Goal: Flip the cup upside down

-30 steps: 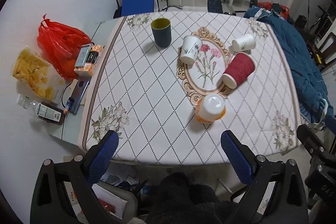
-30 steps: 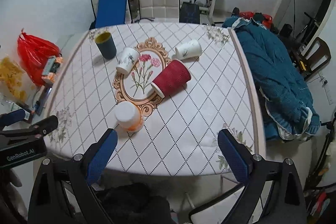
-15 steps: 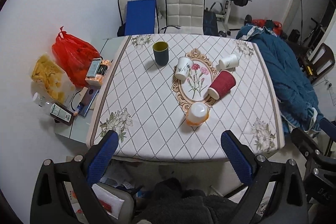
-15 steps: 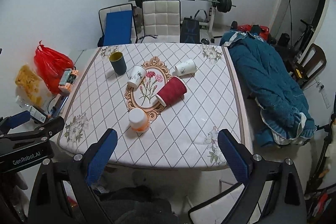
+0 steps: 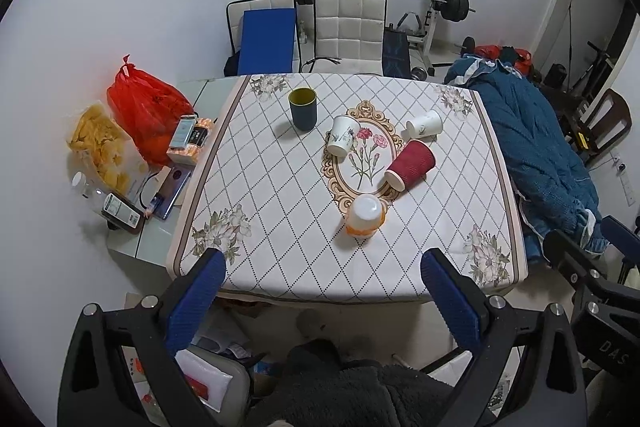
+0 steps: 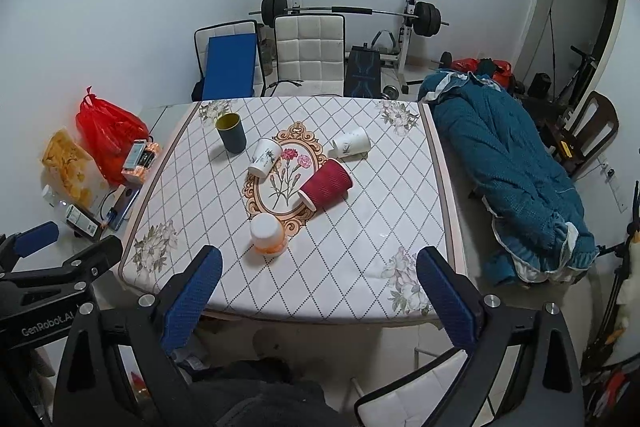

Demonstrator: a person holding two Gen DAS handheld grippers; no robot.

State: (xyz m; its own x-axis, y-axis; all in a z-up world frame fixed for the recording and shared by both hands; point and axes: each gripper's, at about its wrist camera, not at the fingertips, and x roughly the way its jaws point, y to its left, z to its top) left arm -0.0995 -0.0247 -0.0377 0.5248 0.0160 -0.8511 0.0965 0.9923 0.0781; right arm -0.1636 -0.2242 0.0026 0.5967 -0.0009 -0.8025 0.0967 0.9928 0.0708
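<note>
Several cups are on the patterned table (image 5: 280, 211). A dark blue cup (image 5: 303, 108) stands upright at the far left. A white floral cup (image 5: 342, 135) stands upside down. A small white cup (image 5: 425, 123) and a red ribbed cup (image 5: 411, 164) lie on their sides. An orange cup (image 5: 365, 214) stands upside down nearest me. My left gripper (image 5: 322, 281) and right gripper (image 6: 318, 275) are both open and empty, held above the table's near edge, well back from the cups. The cups also show in the right wrist view, such as the red cup (image 6: 326, 183).
A red bag (image 5: 146, 107), snacks, a phone and bottles sit on a side surface at the left. A blue quilt (image 5: 532, 155) lies along the table's right side. Chairs (image 5: 350, 31) and a barbell rack stand behind the table.
Both grippers have pulled back and up from the table, so the cups look smaller and farther. No cup has moved.
</note>
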